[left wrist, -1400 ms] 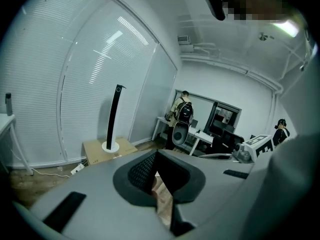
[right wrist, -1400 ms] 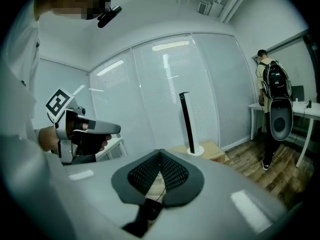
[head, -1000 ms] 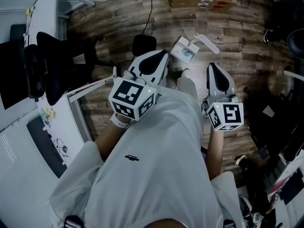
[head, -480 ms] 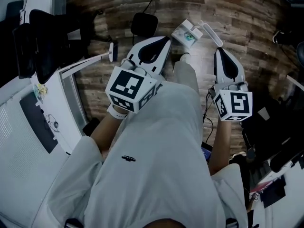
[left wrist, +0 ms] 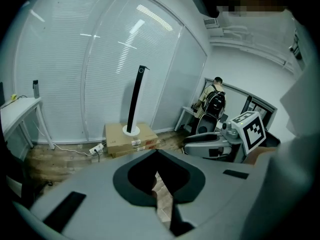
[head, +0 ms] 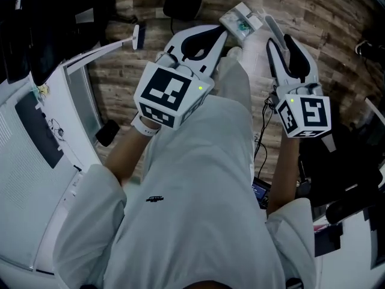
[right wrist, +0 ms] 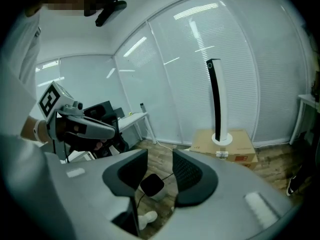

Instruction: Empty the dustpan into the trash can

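Note:
In the head view a small white dustpan (head: 240, 18) with something teal in it lies on the wooden floor, just beyond both grippers. My left gripper (head: 219, 34) reaches toward it from the left; its jaws are shut with nothing between them (left wrist: 156, 153). The right gripper (head: 281, 36) is to the right of the dustpan. Its jaws have just been opening and now stand apart, holding nothing (right wrist: 160, 156). Through their gap I see a black round thing (right wrist: 151, 184) on the floor. I cannot make out a trash can in any view.
A white desk (head: 36, 131) and a black chair (head: 54, 17) stand at the left. The black round thing (head: 182, 2) with its cable lies ahead. A cardboard box (left wrist: 131, 136) bears a tall black post. A person with a backpack (left wrist: 215, 101) stands far back. Cables hang at the right.
Both grippers have dropped and moved forward toward the dustpan on the floor. The right gripper's jaws were together before and are now apart. The left jaws stayed shut.

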Available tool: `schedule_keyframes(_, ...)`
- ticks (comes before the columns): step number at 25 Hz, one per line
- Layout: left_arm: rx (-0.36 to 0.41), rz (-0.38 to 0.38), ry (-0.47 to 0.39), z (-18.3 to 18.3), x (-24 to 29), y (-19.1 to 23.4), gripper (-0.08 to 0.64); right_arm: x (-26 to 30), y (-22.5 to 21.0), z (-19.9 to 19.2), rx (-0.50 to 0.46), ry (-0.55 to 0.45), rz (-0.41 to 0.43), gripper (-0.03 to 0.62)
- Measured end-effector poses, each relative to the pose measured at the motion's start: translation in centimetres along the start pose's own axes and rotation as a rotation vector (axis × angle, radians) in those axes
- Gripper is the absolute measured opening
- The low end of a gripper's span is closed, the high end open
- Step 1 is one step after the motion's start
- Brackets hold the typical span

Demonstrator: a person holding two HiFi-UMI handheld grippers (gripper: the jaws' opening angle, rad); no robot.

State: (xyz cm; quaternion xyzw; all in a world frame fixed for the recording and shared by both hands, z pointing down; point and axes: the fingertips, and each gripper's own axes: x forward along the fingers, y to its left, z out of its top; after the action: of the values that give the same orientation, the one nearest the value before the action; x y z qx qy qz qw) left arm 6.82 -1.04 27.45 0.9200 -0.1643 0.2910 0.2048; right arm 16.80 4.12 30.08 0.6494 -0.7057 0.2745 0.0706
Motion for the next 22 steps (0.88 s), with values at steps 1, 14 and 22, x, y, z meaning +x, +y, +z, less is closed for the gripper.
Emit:
schedule_keyframes(1,-0.004,0.001,0.007,-0.3,0.5,0.0,0.0,0.6,-0.5,-0.6,-0.014,0.026,0.003,0.167)
schedule_keyframes(14,-0.109,0.003,0.048,-5.2,5.9,1.0,0.0,7.0,-3.7,-7.7,-0.226,0.33,0.046,0.204)
schedule_keyframes(22,-0.151,0.014,0.05,-7.9,8.8,3.5,0.0,10.5,-4.9,-11.0,-0.291,0.453,0.065,0.215)
